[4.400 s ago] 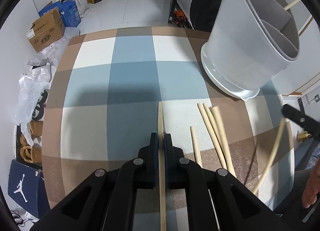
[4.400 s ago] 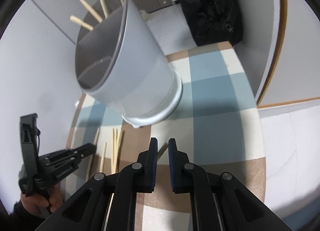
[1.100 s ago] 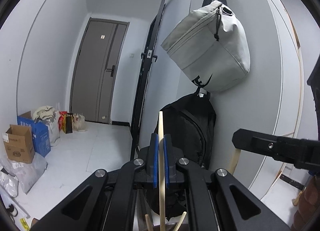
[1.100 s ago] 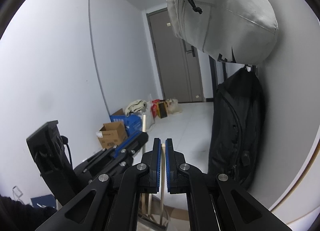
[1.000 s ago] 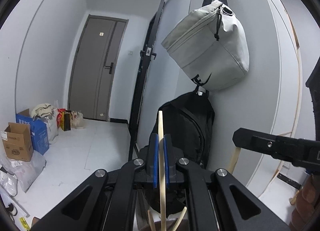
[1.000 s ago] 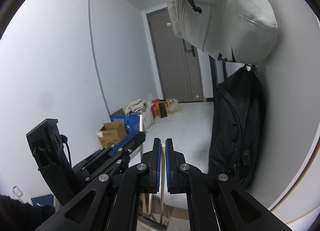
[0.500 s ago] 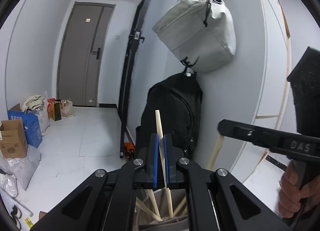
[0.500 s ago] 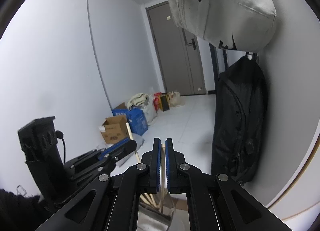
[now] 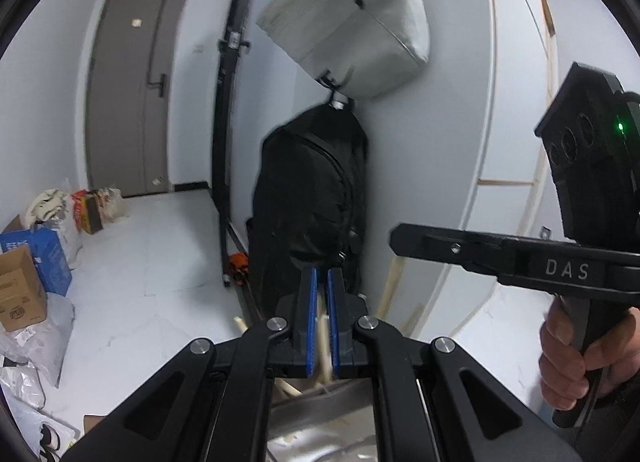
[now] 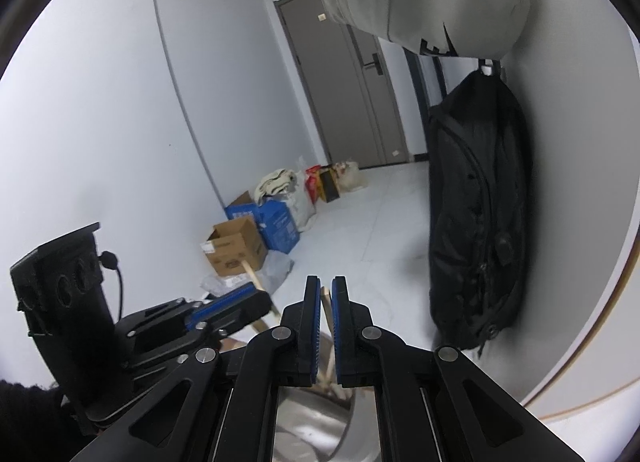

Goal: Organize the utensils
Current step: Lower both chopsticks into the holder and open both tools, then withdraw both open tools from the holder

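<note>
You are holding a black two-finger gripper in each hand, both raised above a grey utensil holder (image 9: 320, 418) whose rim and inside show at the bottom of each wrist view. The left gripper (image 9: 322, 326) has its blue-lined jaws drawn together on a pale wooden chopstick (image 9: 323, 336), which runs down between the pads toward the holder; in the right wrist view the top of the same chopstick (image 10: 253, 276) sticks up at a slant above that left gripper (image 10: 240, 300). The right gripper (image 10: 326, 326) also has its jaws nearly together, with a thin light stick (image 10: 326, 294) showing in the narrow gap; whether the pads press on it cannot be told. Seen from the left wrist, the right gripper's finger (image 9: 440, 244) reaches in from the right, with your hand (image 9: 568, 354) wrapped around its handle. More wooden chopsticks (image 9: 288, 386) lean inside the holder below. Behind, a black backpack (image 9: 312, 206) hangs on the wall under a pale grey bag (image 9: 352, 18). A grey door (image 9: 128, 94) stands at the far end of the white-tiled room, with cardboard boxes (image 10: 236, 246) and bags near it.
</note>
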Motion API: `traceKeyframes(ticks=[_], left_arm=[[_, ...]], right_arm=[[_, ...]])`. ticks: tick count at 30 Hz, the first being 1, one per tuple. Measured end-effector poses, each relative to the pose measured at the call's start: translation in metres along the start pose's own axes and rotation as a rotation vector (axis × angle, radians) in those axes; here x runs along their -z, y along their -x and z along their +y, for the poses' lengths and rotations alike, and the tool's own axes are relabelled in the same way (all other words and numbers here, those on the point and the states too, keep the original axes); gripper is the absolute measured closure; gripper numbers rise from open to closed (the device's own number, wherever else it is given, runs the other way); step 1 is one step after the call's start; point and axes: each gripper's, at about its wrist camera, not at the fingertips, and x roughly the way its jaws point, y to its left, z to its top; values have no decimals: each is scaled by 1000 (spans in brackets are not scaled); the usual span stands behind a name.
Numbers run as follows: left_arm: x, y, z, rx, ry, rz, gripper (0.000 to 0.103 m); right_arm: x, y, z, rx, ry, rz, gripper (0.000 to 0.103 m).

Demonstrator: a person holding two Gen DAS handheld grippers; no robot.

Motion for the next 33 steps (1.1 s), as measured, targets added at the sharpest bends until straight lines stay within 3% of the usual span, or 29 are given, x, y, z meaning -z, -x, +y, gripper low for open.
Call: traceKeyframes(ticks=[6, 8, 9, 12, 16, 19, 22, 25, 27, 33], left_arm=[[-4, 6, 5, -18, 45, 71, 99], [-4, 13, 9, -31, 72, 73, 89], [-4, 18, 11, -34, 88, 69, 80], [-4, 37, 14, -77, 123, 59, 58], [2, 55, 13, -134, 169, 80, 43], [15, 70, 8, -173, 197, 94, 42], [30, 80, 4, -216, 212, 136, 30], [43, 86, 3, -245, 236, 176, 26], [51, 88, 3, -265, 250, 202, 26], [87, 83, 2, -311, 262, 319, 25]], right_arm=[[2, 17, -15, -5, -131, -3, 90], [4, 33, -24, 7, -192, -34, 81], [5, 40, -26, 9, -210, -51, 71], [6, 60, -27, -13, -231, -87, 56], [15, 83, -19, 13, -232, -113, 38], [25, 93, -13, 21, -228, -110, 31], [39, 100, -3, 27, -204, -94, 22], [50, 104, 9, 29, -168, -72, 13], [58, 107, 17, 23, -146, -55, 6], [85, 100, 38, 26, -58, 22, 0]])
